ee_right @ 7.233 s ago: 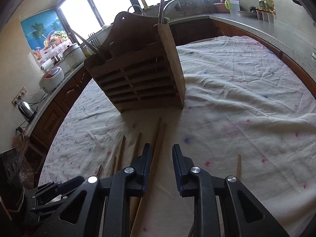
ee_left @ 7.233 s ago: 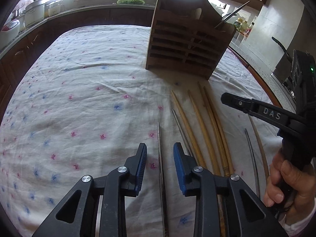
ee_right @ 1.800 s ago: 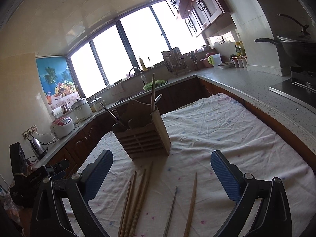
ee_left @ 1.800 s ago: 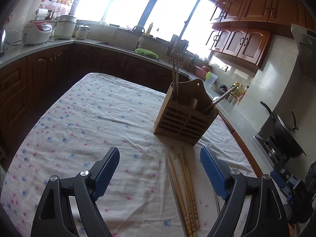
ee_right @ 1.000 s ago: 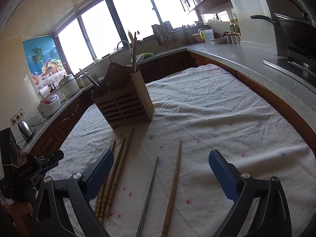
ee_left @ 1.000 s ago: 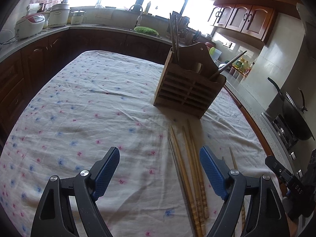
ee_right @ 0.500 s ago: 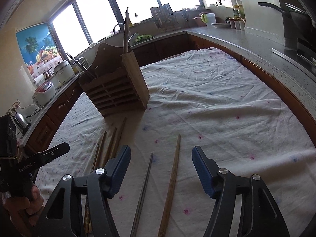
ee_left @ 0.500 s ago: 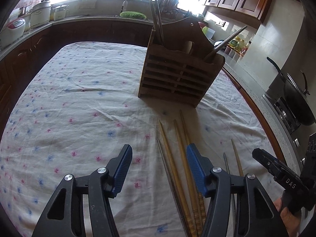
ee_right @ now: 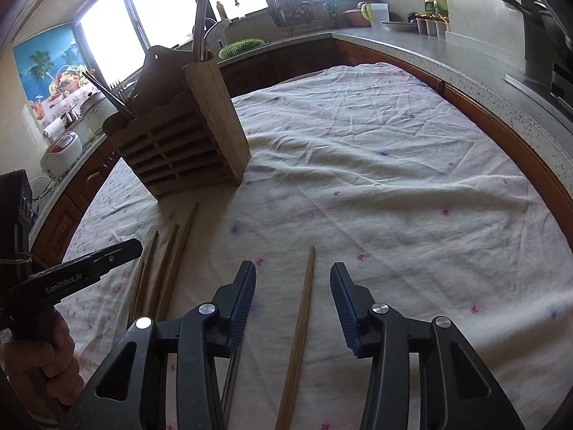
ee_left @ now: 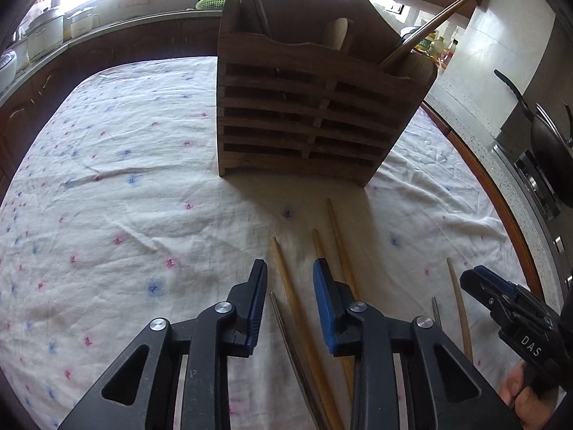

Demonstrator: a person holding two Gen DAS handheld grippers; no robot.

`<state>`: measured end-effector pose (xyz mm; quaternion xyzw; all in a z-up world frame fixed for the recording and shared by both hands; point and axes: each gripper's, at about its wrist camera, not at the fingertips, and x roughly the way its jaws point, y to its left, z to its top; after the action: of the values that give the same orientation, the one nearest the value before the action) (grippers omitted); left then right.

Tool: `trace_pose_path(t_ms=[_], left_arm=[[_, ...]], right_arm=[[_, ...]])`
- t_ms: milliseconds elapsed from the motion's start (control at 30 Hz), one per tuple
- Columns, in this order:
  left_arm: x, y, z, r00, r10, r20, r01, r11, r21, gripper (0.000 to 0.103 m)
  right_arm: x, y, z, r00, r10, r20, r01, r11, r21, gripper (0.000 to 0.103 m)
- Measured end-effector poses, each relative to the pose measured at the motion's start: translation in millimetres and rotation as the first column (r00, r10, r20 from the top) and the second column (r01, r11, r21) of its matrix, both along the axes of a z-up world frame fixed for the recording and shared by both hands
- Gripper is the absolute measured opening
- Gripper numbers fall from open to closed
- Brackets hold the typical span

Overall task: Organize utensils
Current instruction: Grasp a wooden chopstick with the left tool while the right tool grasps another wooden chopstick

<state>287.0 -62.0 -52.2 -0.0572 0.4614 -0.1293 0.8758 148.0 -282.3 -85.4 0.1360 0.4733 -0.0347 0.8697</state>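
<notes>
A slatted wooden utensil holder stands on the cloth-covered table with chopsticks and spoons in it; it also shows in the right wrist view. Several chopsticks lie loose in front of it. My left gripper is open, low over the cloth, its jaws either side of a wooden chopstick and a thin metal one. My right gripper is open with a single wooden chopstick between its jaws. More wooden chopsticks lie to its left.
A kitchen counter runs around the table, with a wok on the stove at right and rice cookers at left. The other gripper shows at each view's edge, the right one and the left one.
Both grippers have come down toward the cloth and closer to the holder, and their jaws have narrowed around the chopsticks.
</notes>
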Motion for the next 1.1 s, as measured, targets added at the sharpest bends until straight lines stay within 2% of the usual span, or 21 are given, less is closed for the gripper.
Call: trace_pose_path(t_ms=[133, 233, 333, 400, 467, 533, 667, 867, 1100], left_arm=[[10, -8, -11, 0.999, -0.019, -0.032, 0.02, 0.999, 0.027, 0.016], [8, -14, -12, 1.0, -0.028, -0.004, 0.028, 0.997, 0.066, 0.013], [7, -17, -14, 1.0, -0.029, 0.012, 0.028, 0.996, 0.083, 0.007], [6, -19, -14, 0.999, -0.027, 0.021, 0.025, 0.996, 0.087, 0.006], [3, -20, -13, 0.999, -0.027, 0.023, 0.025, 0.996, 0.086, 0.006], [2, -20, -11, 0.999, -0.035, 0.018, 0.033, 0.997, 0.07, 0.005], [-9, -12, 3, 0.999, -0.032, 0.043, 0.031, 0.999, 0.026, 0.004], [-37, 12, 35, 0.995, -0.011, 0.097, 0.021, 0.995, -0.102, 0.003], [-82, 43, 71, 0.986, 0.015, 0.166, 0.017, 0.982, -0.19, 0.003]], right_arm=[[9, -1, -9, 0.999, 0.002, -0.035, -0.003, 1.0, -0.015, 0.035], [13, 1, -18, 0.998, 0.022, -0.065, -0.025, 0.999, -0.034, 0.03], [15, 8, -18, 0.996, 0.043, -0.074, -0.05, 0.994, -0.102, 0.026], [17, 12, -18, 0.996, 0.049, -0.081, -0.061, 0.987, -0.15, 0.02], [18, 14, -18, 0.995, 0.056, -0.083, -0.069, 0.984, -0.163, 0.008], [17, 13, -18, 0.995, 0.058, -0.083, -0.07, 0.985, -0.155, 0.006], [10, 8, -13, 0.997, 0.047, -0.057, -0.052, 0.996, -0.077, 0.005], [-7, 8, 15, 0.999, 0.044, 0.027, -0.044, 0.999, -0.014, 0.005], [-25, 9, 52, 0.992, 0.041, 0.121, -0.044, 0.999, 0.019, 0.005]])
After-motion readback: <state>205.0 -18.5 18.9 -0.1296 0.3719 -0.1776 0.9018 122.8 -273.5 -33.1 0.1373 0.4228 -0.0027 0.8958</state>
